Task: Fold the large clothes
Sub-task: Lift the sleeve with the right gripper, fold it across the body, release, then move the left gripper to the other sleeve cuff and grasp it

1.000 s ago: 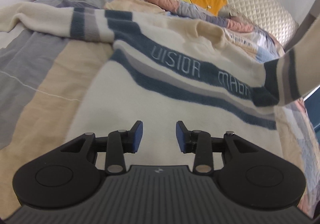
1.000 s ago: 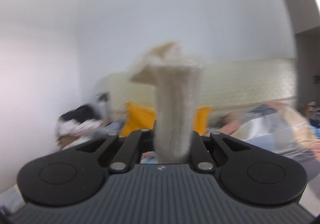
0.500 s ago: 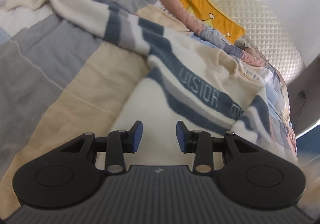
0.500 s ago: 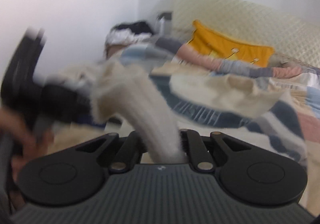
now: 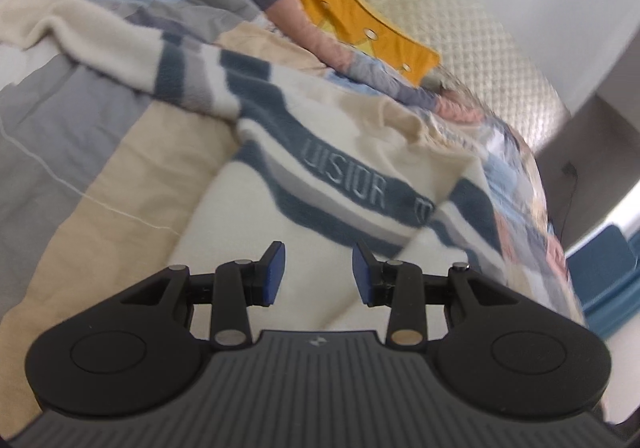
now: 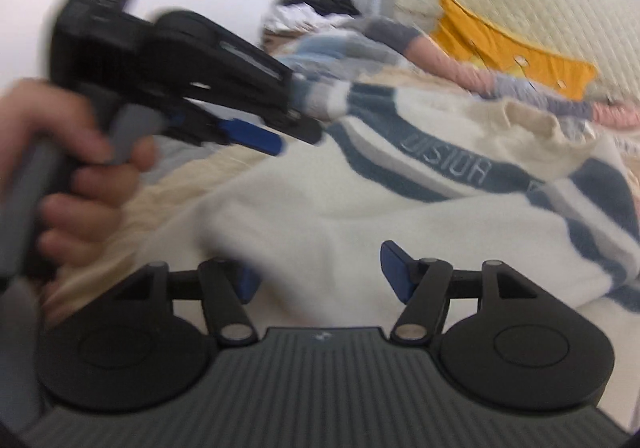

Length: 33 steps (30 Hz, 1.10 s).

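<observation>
Cream fleece sweater [image 5: 320,232], fuzzy knit, lying spread on a patchwork quilt [image 5: 100,152]. Dark blue and grey stripes cross the chest; raised lettering sits on the widest blue band (reads roughly "VISIOR", remainder hidden). Left sleeve extends away across the quilt, striped partway along. Right sleeve is folded in over the body, covering the end of the lettering. Lower body plain cream, slightly rumpled.
</observation>
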Available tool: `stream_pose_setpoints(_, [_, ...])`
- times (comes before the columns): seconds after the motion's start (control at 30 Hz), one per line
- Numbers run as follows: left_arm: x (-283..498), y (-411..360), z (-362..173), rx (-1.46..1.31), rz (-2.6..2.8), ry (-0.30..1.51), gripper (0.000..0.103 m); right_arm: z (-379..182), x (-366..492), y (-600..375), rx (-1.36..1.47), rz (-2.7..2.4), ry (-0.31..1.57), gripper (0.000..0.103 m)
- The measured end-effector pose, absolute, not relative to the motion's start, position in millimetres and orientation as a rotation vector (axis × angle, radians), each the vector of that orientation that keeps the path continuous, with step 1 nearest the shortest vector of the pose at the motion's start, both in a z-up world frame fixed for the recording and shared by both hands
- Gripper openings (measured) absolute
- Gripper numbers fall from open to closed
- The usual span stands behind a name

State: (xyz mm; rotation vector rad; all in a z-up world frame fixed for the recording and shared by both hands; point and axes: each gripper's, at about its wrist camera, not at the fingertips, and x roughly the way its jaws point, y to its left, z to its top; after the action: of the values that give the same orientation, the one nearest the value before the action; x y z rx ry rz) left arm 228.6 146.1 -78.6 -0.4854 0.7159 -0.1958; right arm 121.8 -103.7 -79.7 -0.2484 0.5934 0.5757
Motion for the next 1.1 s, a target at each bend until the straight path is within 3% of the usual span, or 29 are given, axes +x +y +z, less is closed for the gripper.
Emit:
stream_pose_setpoints(0.23, [215, 107, -79, -0.344, -0.252, 0.748, 0.042, -67, 96, -151, -0.151, 0.512, 0.607, 0.064])
stream_pose_setpoints(0.57, [216, 70, -99, -0.196, -0.296, 0.807, 0.042, -75, 150, -185, -0.009, 0.294, 0.596, 0.063])
stream_pose_setpoints(0.77, [221, 51, -113, -0.12, -0.308, 0.842, 0.042, -98, 183, -199, 0.05, 0.182, 0.696, 0.041])
stream_pose_setpoints(1.1, [228, 40, -130, -0.083, -0.258, 0.9, 0.042, -129, 198, -210, 0.119, 0.163, 0.817, 0.04])
